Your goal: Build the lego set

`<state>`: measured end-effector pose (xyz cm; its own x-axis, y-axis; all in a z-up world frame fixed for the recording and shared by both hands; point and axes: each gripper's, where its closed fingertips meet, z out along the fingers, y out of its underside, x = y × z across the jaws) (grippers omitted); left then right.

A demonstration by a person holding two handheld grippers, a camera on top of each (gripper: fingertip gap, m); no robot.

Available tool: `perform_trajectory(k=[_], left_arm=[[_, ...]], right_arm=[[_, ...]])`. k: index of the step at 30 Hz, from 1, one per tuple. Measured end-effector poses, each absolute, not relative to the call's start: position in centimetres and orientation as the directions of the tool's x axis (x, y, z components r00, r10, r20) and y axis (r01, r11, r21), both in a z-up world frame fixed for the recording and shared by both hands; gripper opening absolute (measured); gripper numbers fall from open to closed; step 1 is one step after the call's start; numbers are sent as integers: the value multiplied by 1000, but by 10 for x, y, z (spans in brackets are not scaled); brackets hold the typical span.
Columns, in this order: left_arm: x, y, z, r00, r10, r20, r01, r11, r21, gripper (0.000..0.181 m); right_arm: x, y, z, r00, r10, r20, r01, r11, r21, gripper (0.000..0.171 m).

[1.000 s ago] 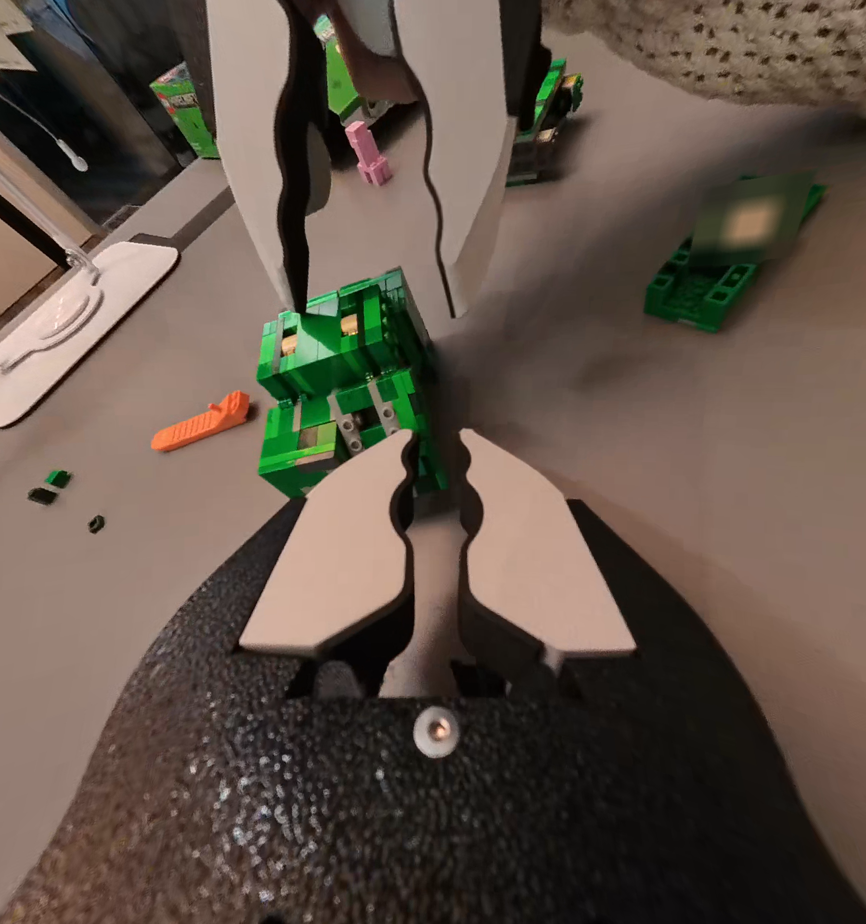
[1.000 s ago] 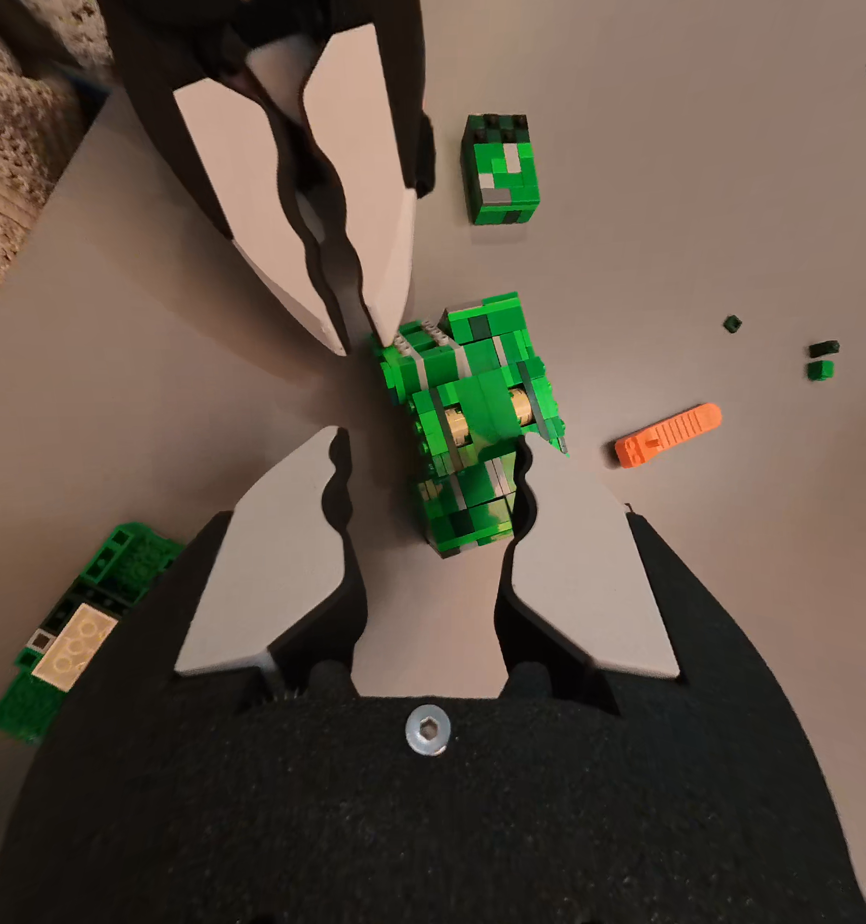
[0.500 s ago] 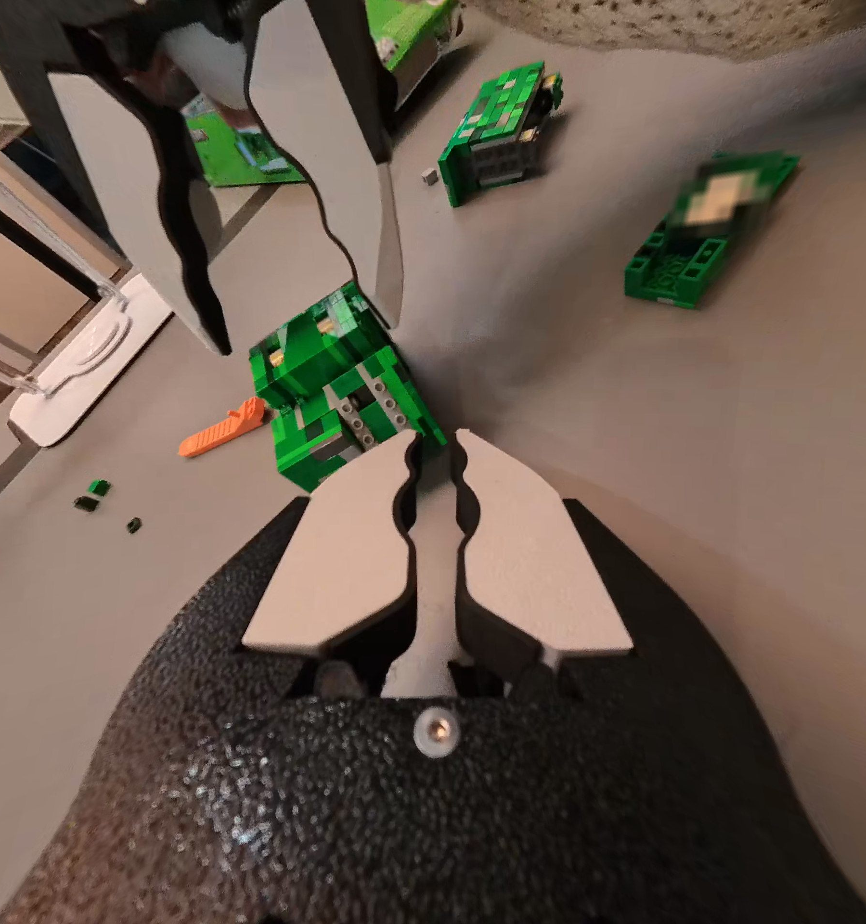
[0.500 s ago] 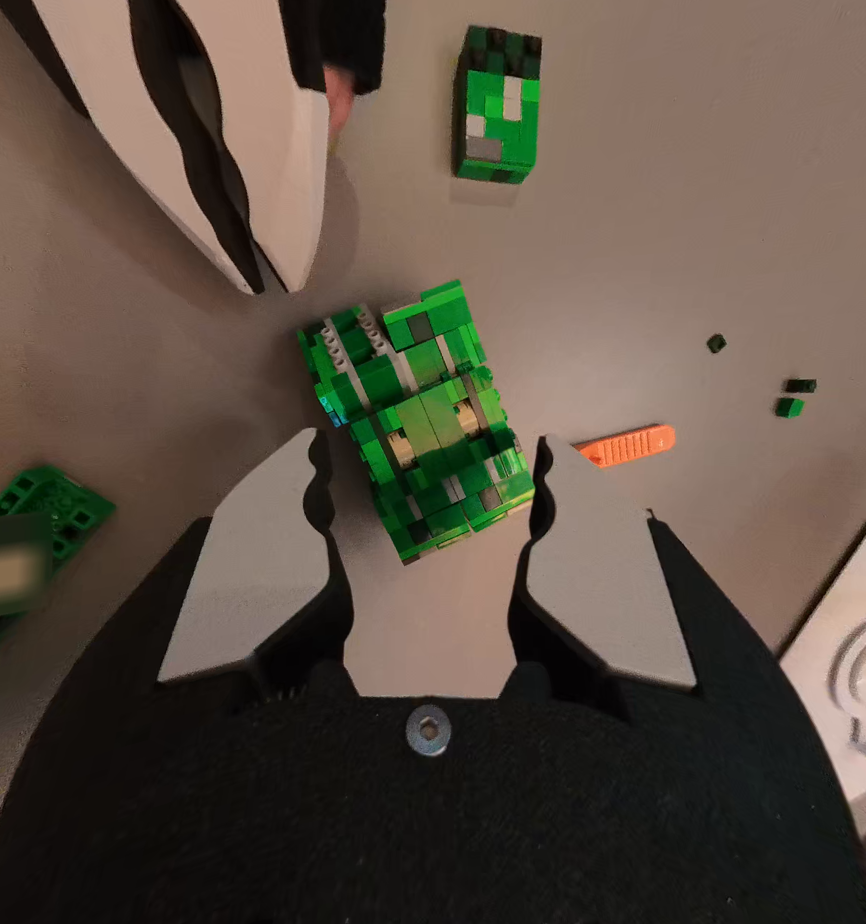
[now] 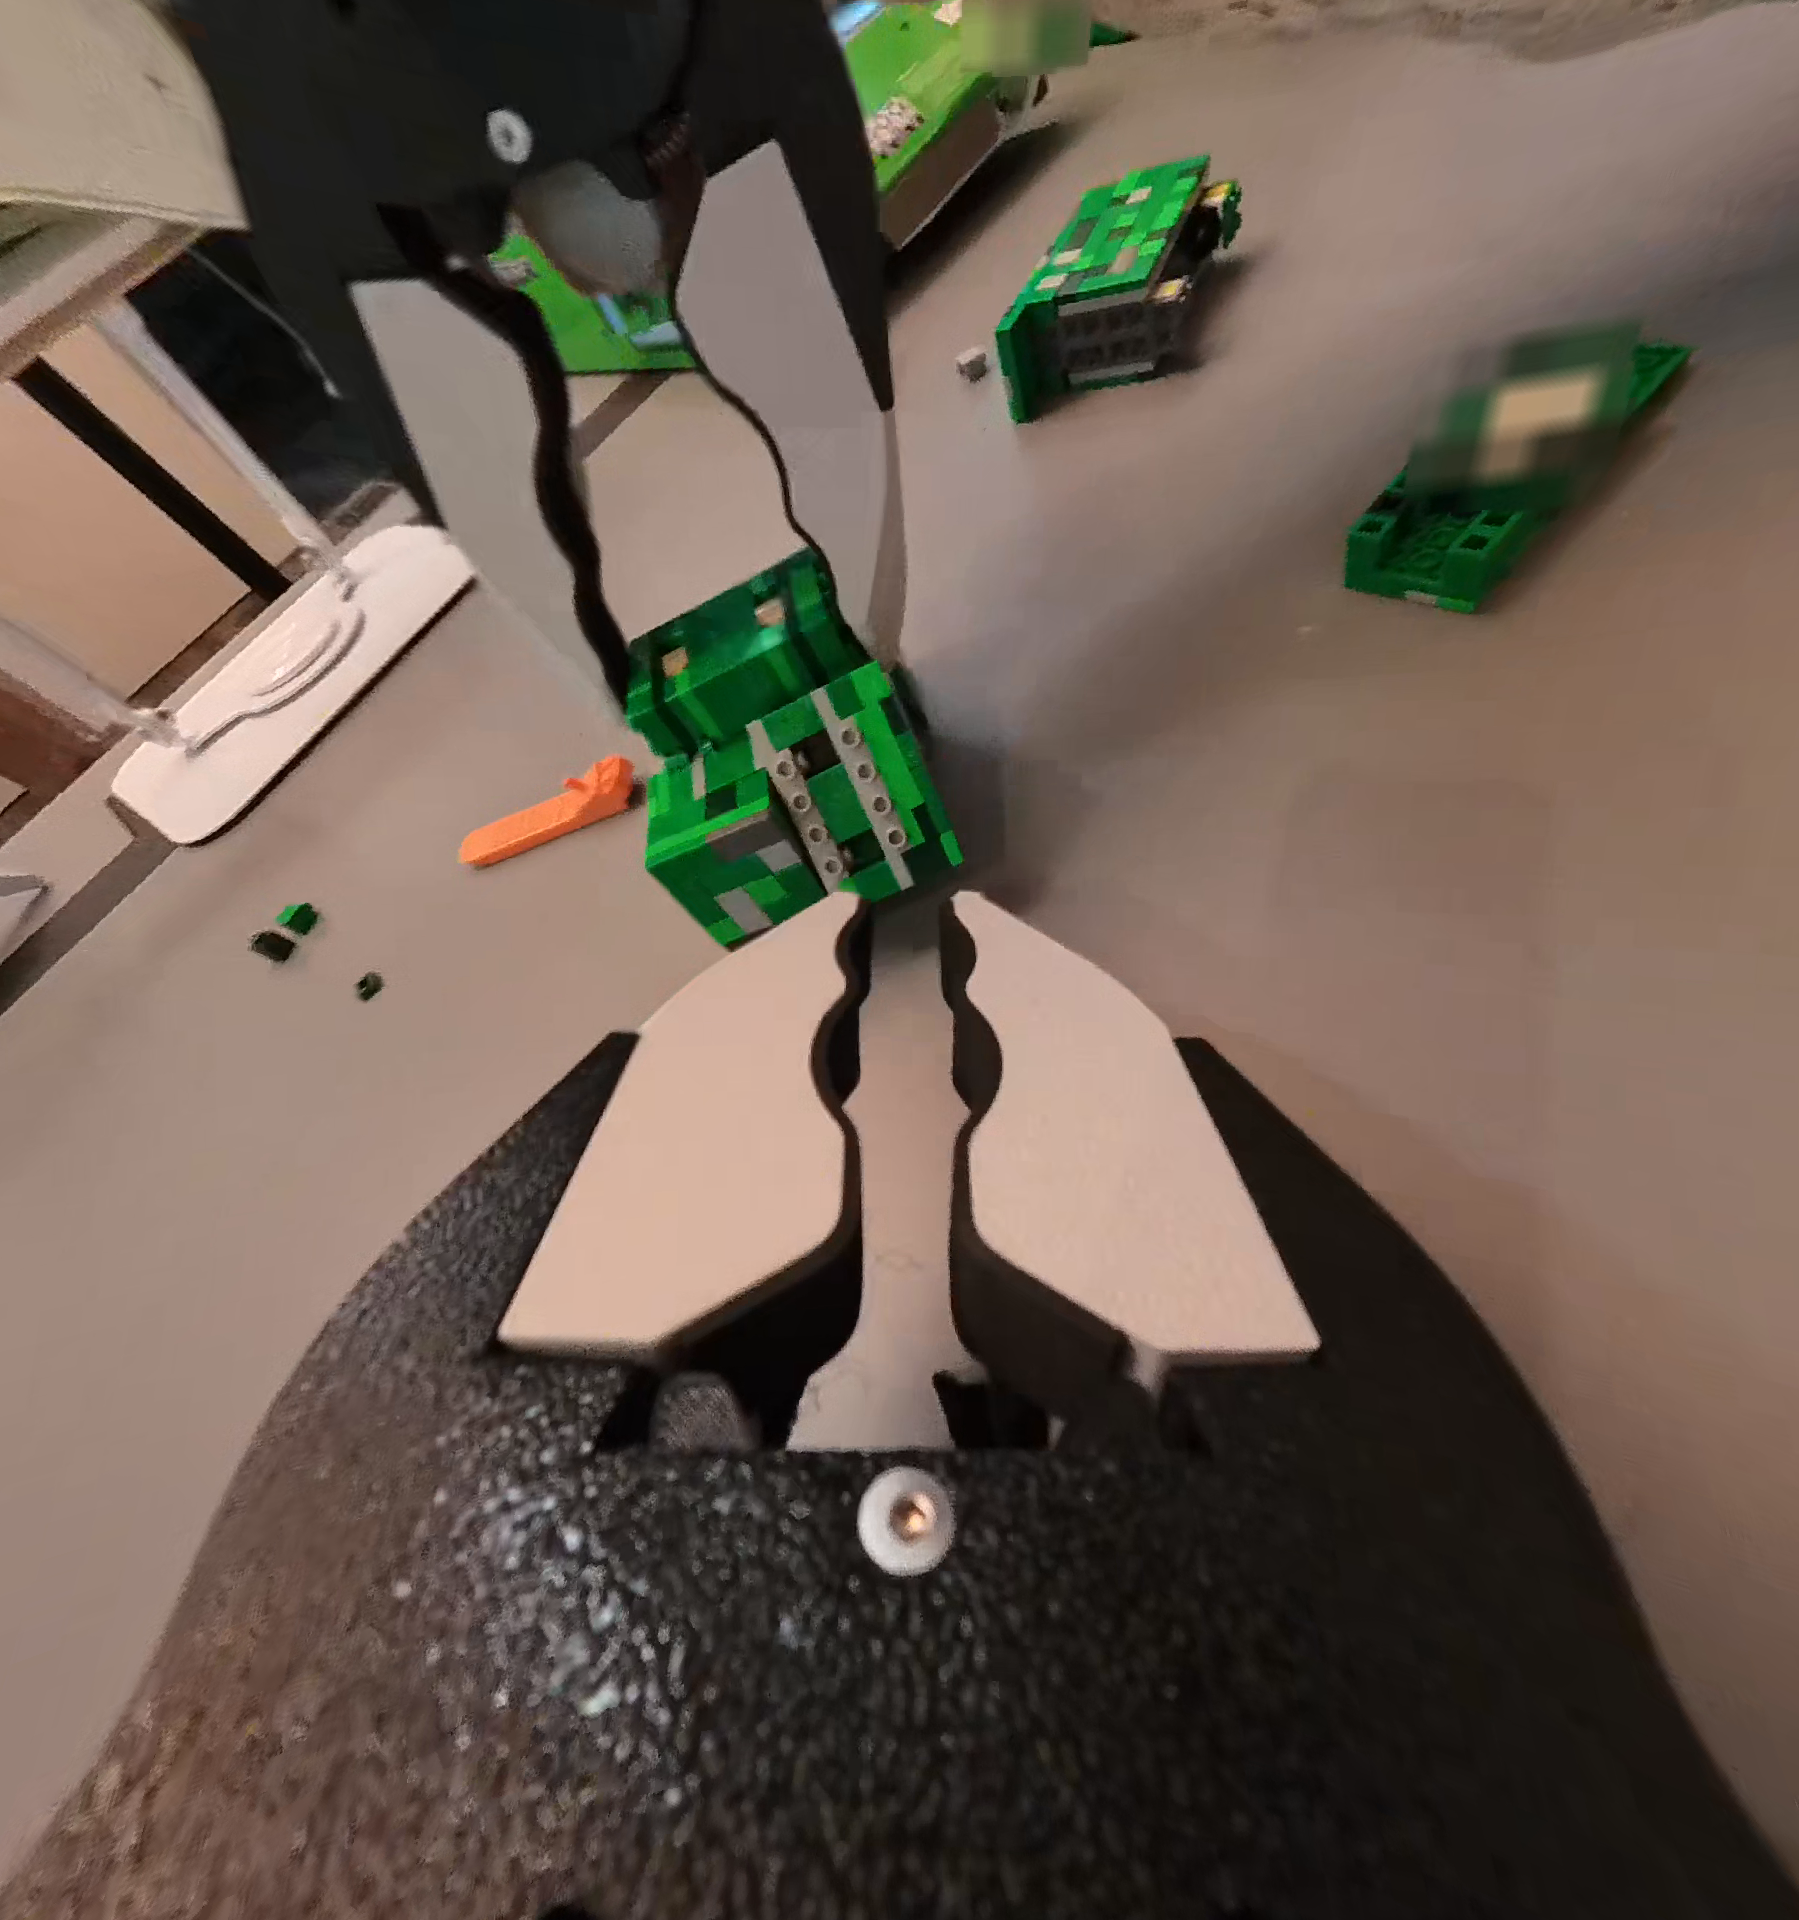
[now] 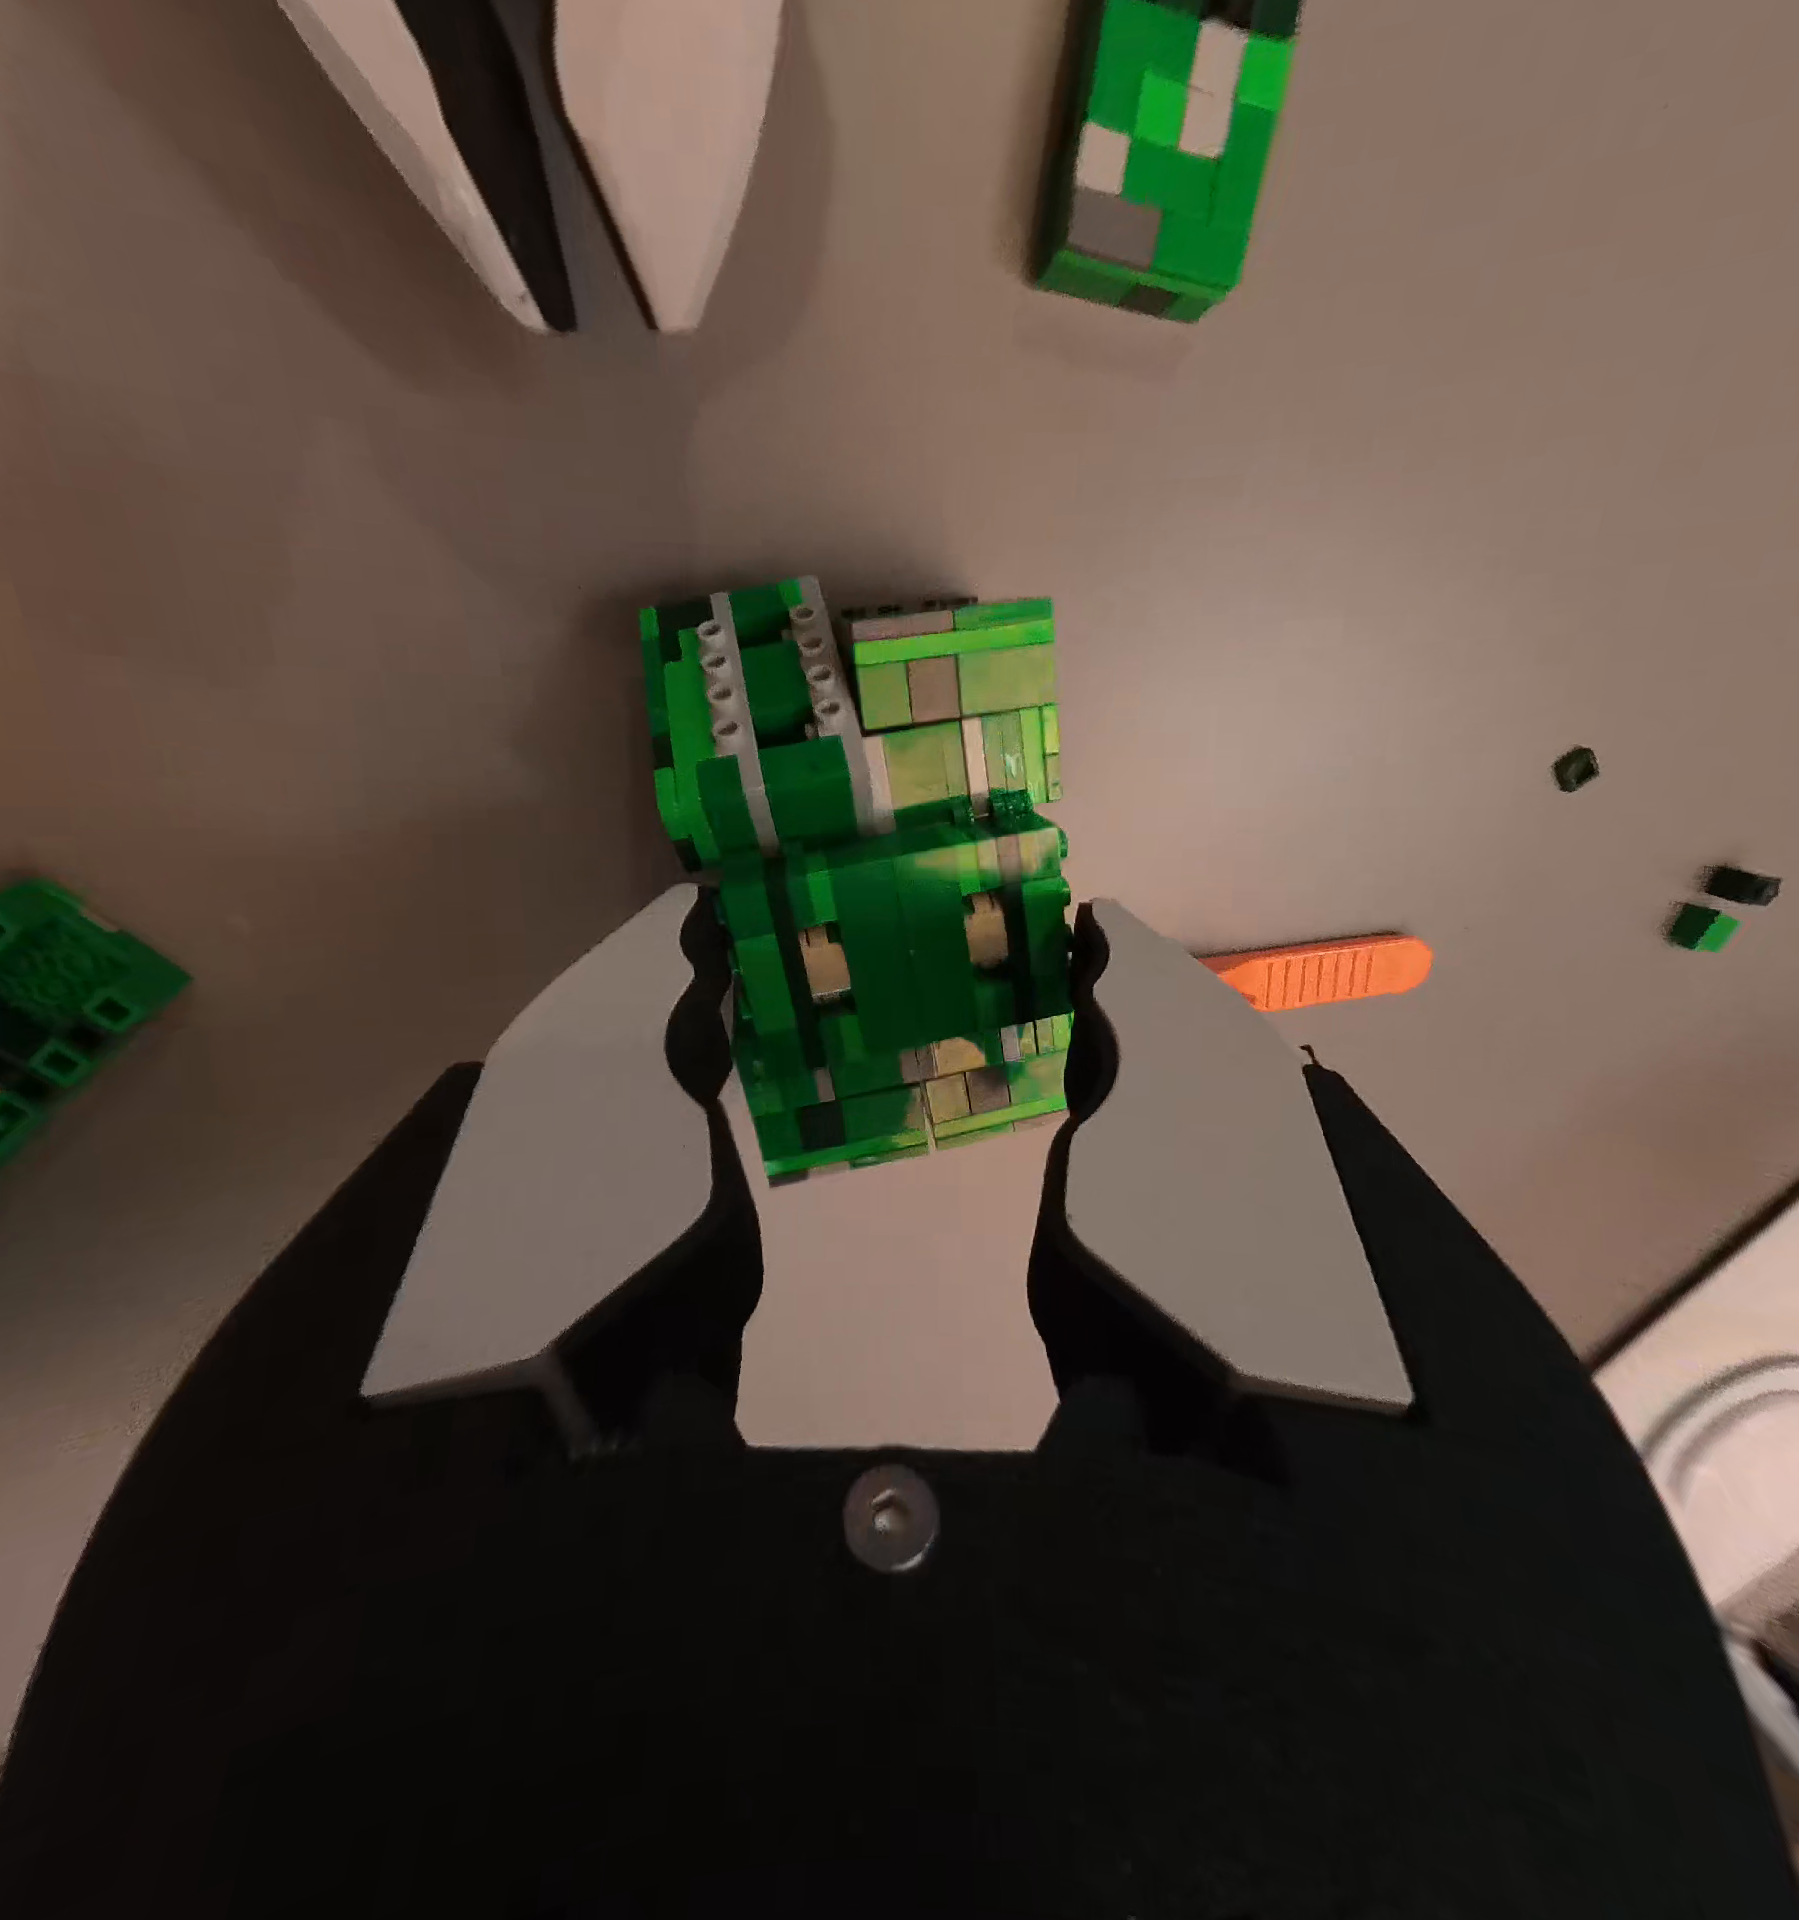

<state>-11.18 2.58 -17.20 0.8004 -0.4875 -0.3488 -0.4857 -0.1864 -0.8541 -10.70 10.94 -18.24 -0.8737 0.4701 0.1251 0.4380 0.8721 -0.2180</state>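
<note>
Right tool [image 6: 884, 914] is closing in around the green lego build [image 6: 874, 883], its fingers now bracketing the block's near end where half a second ago they were hanging spread short of it; whether they are pinching yet cannot be told. Left tool [image 5: 905, 914] is backing off, nearly pressed together and holding nothing, tips just beside the build, which is lying on the grey tabletop [image 5: 1394, 1039]. Judging by this, a handover is under way, readying the piece to be joined to another section [image 6: 1165, 156].
</note>
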Motion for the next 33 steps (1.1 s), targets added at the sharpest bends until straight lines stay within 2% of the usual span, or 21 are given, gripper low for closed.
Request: perform_trajectory(k=[4, 10, 14, 18, 20, 25, 29, 33], left_arm=[[-127, 25, -164, 837, -431, -336, -444, -178, -878, 11], [-122, 37, -169, 838, -415, -355, -458, -182, -870, 12], [-113, 51, -176, 828, -412, -381, -489, -198, -849, 14], [-111, 59, -181, 829, -416, -373, -498, -245, -832, 20], [-114, 61, -185, 856, -408, -319, -456, -303, -836, 32], [-129, 72, -191, 869, -314, -383, -481, -355, -802, 104], [-135, 89, -192, 808, -291, -512, -587, -331, -738, 114], [-134, 99, -187, 776, -286, -562, -628, -277, -727, 118]], right_arm=[[-109, 111, -181, -816, 568, 108, 502, 789, -356, 62], [-110, 113, -179, -744, 662, 88, 553, 684, -475, 62], [-109, 111, -180, -729, 669, 147, 529, 686, -501, 62], [-106, 113, -180, -724, 665, 183, 528, 705, -474, 65], [-103, 119, -182, -725, 659, 200, 541, 724, -428, 74], [-96, 125, -186, -708, 690, 152, 589, 695, -412, 83], [-98, 120, -188, -711, 687, 149, 566, 685, -458, 89], [-103, 111, -178, -722, 682, 117, 534, 656, -533, 83]])
